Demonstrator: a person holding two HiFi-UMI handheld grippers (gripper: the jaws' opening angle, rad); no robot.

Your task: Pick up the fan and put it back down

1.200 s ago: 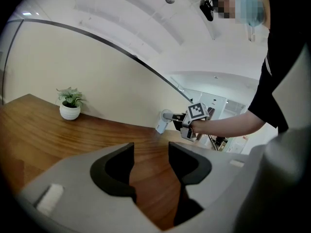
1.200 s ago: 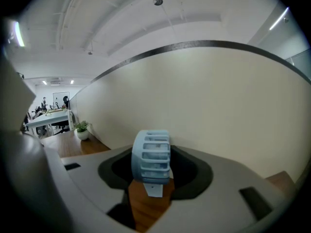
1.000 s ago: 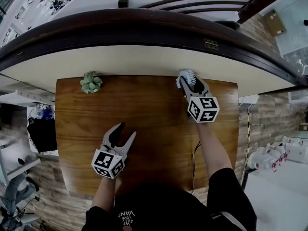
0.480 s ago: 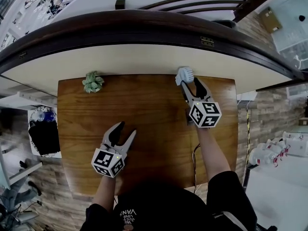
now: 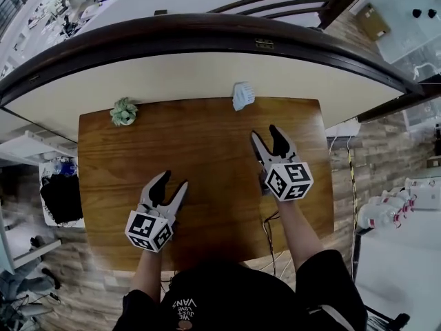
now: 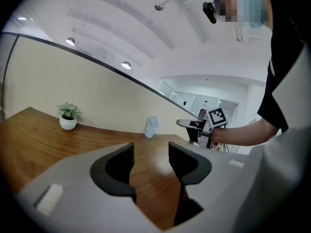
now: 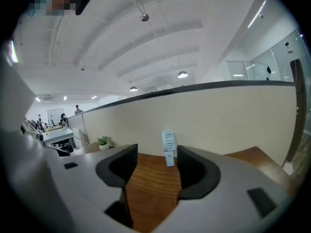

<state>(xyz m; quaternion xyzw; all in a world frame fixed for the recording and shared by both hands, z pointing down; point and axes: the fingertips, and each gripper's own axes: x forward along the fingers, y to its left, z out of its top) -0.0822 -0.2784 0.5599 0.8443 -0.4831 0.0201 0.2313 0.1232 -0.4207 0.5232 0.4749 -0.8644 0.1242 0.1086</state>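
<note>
Fan (image 5: 242, 95) stood upright at the counter's (image 5: 207, 157) back edge, free of both claws. Right claw (image 5: 264, 134), in front of the fan, had just been opening and sat wide, empty. Left claw (image 5: 173, 180), farther off, was wide and empty too.

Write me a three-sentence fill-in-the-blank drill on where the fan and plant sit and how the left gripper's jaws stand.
The fan stands upright on the table at its ____ edge.
The plant sits in the table's far ____ corner.
The left gripper has its jaws ____, with nothing between them.
Missing words: far; left; open.
</note>
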